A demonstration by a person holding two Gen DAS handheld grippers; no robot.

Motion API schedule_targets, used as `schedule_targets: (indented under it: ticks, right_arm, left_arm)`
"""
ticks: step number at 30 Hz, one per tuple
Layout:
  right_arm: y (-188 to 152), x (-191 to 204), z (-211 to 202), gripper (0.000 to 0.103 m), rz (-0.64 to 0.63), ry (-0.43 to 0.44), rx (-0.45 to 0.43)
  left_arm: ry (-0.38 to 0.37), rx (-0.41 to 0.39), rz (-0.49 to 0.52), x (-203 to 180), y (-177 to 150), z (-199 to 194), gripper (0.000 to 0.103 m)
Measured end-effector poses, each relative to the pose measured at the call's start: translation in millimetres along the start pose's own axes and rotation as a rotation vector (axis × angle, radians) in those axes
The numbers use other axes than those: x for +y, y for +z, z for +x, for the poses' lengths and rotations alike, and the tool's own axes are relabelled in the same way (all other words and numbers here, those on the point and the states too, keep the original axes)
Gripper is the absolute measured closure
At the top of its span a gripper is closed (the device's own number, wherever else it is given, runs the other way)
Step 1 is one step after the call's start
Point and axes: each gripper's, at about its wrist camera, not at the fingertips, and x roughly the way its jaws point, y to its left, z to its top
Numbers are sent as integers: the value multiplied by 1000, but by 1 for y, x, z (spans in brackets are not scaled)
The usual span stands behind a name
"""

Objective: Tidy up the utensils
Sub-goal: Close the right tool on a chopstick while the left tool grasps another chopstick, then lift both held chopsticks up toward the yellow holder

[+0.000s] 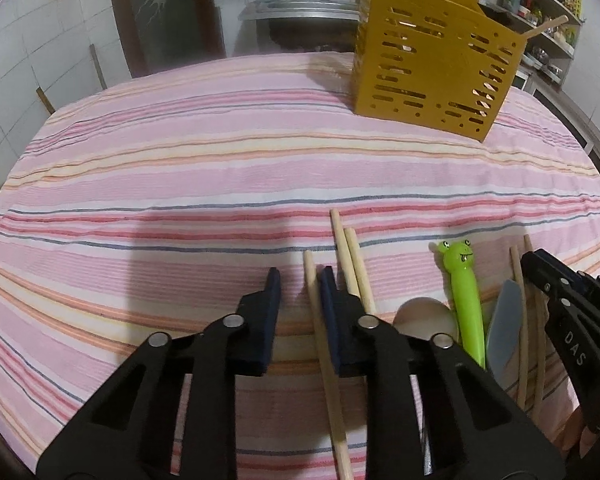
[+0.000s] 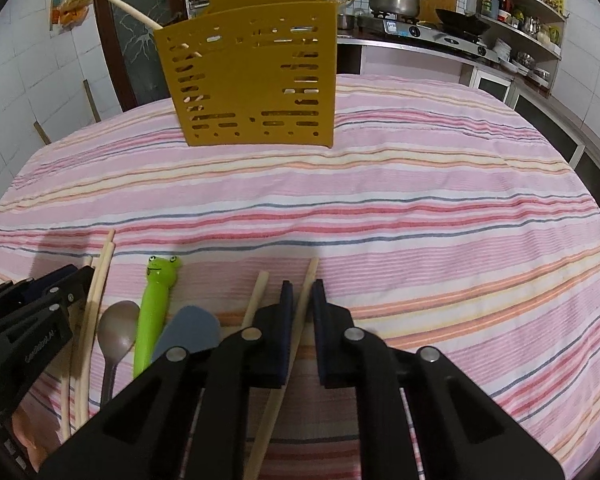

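Black left tongs, left view: released astride one pale wooden chopstick. Far ahead, the mustard-yellow slotted plastic holder holds few sticks.

Right view: black right tongs clench a second wooden chopstick. Unsorted to their left lie a metal spoon, a green frog-headed handle and a grey spatula.

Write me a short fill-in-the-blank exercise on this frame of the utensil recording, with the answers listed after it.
1. Between the spoon and the grey spatula lies a green handle whose end is shaped like a ___.
2. The yellow slotted holder stands ___ on the striped tablecloth.
3. The thing running between the pads of the right tool is a wooden ___.

Missing words: frog; upright; chopstick.
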Motion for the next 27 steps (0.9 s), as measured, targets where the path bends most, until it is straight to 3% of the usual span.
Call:
schedule_targets:
  ticks: [3, 18, 27]
  right_arm:
    - [0, -3, -3, 95, 10, 8, -7]
    - [1, -12, -21, 97, 37, 42, -63]
    - [9, -18, -55, 97, 66, 84, -176]
  left_arm:
    - [-17, 0, -23, 5, 0, -1, 96]
    - [-19, -44, -55, 17, -2, -15, 98]
    - [-10, -249, -26, 21, -1, -77, 99]
